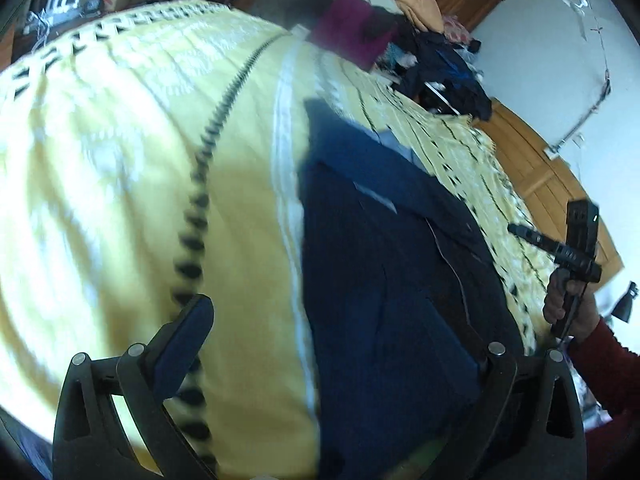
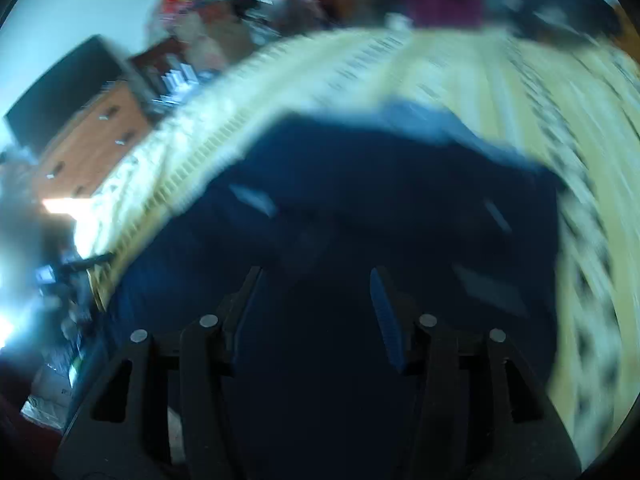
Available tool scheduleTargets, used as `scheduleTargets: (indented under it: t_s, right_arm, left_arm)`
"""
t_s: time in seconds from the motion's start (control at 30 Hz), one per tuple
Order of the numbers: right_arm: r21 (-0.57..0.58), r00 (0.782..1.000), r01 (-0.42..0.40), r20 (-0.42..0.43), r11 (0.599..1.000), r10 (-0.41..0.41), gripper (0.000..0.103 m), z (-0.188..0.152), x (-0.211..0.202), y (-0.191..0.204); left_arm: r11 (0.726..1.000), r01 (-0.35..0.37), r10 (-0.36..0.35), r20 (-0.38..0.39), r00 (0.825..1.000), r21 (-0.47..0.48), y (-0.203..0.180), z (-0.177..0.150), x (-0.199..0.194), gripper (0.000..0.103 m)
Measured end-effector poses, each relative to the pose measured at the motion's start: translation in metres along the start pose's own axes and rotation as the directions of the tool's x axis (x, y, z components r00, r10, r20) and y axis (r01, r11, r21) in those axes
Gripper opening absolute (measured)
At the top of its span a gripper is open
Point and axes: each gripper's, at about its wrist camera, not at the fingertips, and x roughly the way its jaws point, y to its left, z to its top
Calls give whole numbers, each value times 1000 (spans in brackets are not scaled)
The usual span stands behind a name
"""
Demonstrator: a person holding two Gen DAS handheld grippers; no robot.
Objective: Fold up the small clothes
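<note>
A dark navy garment [image 1: 380,260] lies spread on the yellow patterned bedspread [image 1: 120,160], with small white labels showing on it. My left gripper [image 1: 336,328] hangs just above the garment's near left edge, open wide; its left finger is over the bedspread and its right finger over the cloth. Seen from the left wrist, the right gripper [image 1: 576,240] is held in a hand at the bed's right side. The right wrist view is blurred: my right gripper [image 2: 316,276] stands open over the navy garment [image 2: 360,184], with nothing held between its fingers.
A heap of dark and coloured clothes [image 1: 440,56] and a maroon item [image 1: 348,28] sit at the far end of the bed. A wooden bed frame [image 1: 532,168] runs along the right side. A wooden dresser [image 2: 92,140] and a dark screen [image 2: 60,84] stand beyond the bed.
</note>
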Motion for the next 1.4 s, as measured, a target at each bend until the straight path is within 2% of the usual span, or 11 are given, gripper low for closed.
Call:
scheduleTargets:
  t_s: [0.2, 0.37, 0.63, 0.9, 0.97, 1.0, 1.03, 1.1, 1.13, 1.27, 1.4]
  right_arm:
    - [167, 985, 131, -131, 977, -109, 53, -107, -47, -51]
    - [264, 979, 140, -183, 954, -93, 53, -160, -69, -67]
    - [309, 978, 100, -204, 946, -37, 54, -188, -60, -72]
    - [261, 967, 111, -250, 959, -44, 54, -181, -48, -72]
    - [257, 965, 115, -256, 960, -47, 47, -180, -43, -71]
    - [258, 963, 120, -266, 959, -49, 21, -181, -41, -71]
    - [266, 963, 118, -268, 957, -44, 7, -180, -41, -71]
    - [295, 981, 49, -195, 954, 10, 4, -173, -57, -70]
    - [308, 990, 5, -139, 951, 40, 3, -167, -70, -70]
    - [358, 993, -118, 49, 926, 107, 2, -141, -123, -74]
    - [370, 973, -185, 202, 910, 116, 1, -105, -164, -84]
  left_arm:
    - [999, 24, -19, -92, 996, 46, -15, -51, -8, 103]
    - [995, 14, 3, -156, 988, 103, -32, -68, -4, 101]
    - [992, 44, -17, -220, 975, 115, -42, -75, 7, 93]
    - [992, 37, -6, -247, 969, 124, -42, -76, 16, 92]
    - [991, 34, -1, -244, 970, 130, -43, -77, 18, 90]
    - [991, 27, 4, -241, 971, 128, -43, -78, 18, 87]
    - [992, 20, 10, -240, 971, 122, -41, -77, 18, 78]
    - [997, 46, -27, -246, 969, 69, -35, -74, 16, 39]
    - [998, 62, -52, -252, 966, 30, -32, -72, 15, 10]
    - [988, 149, -153, -188, 970, -32, -38, -59, 1, 13]
    - [955, 289, -291, -34, 956, -63, -54, -18, -25, 13]
